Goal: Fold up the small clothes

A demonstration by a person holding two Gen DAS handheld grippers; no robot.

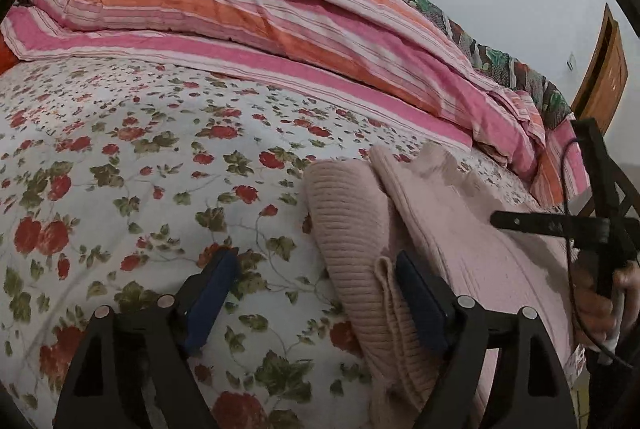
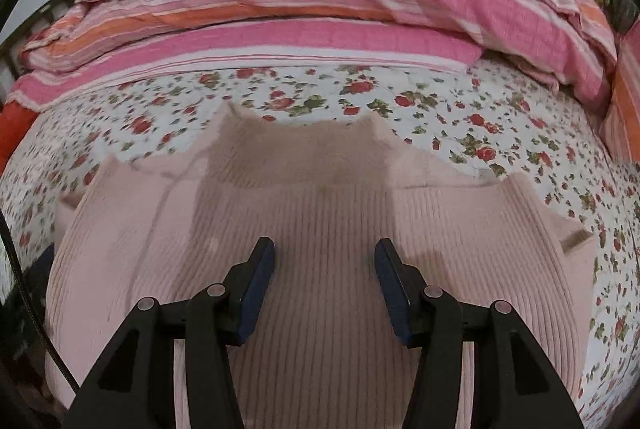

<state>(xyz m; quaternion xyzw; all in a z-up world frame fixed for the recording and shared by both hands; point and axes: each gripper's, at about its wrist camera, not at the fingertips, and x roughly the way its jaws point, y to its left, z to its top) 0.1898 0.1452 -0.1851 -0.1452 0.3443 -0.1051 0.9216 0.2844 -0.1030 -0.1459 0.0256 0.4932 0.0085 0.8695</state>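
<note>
Lying on the flowered bedsheet [image 1: 120, 157], the pink ribbed sweater [image 2: 320, 229] spread beneath the right tongs [image 2: 324, 253], whose jaws stood wide apart above the knit, gripping nothing. The left tongs [image 1: 316, 269] hung at the garment's edge, also gaping, with a folded sleeve [image 1: 352, 249] between the blue pads and one pad [image 1: 416, 289] resting against it. Beyond both tongs a striped pink-and-orange quilt [image 1: 248, 5] lay heaped.

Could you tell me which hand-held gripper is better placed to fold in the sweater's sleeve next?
Left: the left hand-held gripper is open beside the pink sweater's ribbed sleeve; the right hand-held gripper hovers mid-body.
</note>
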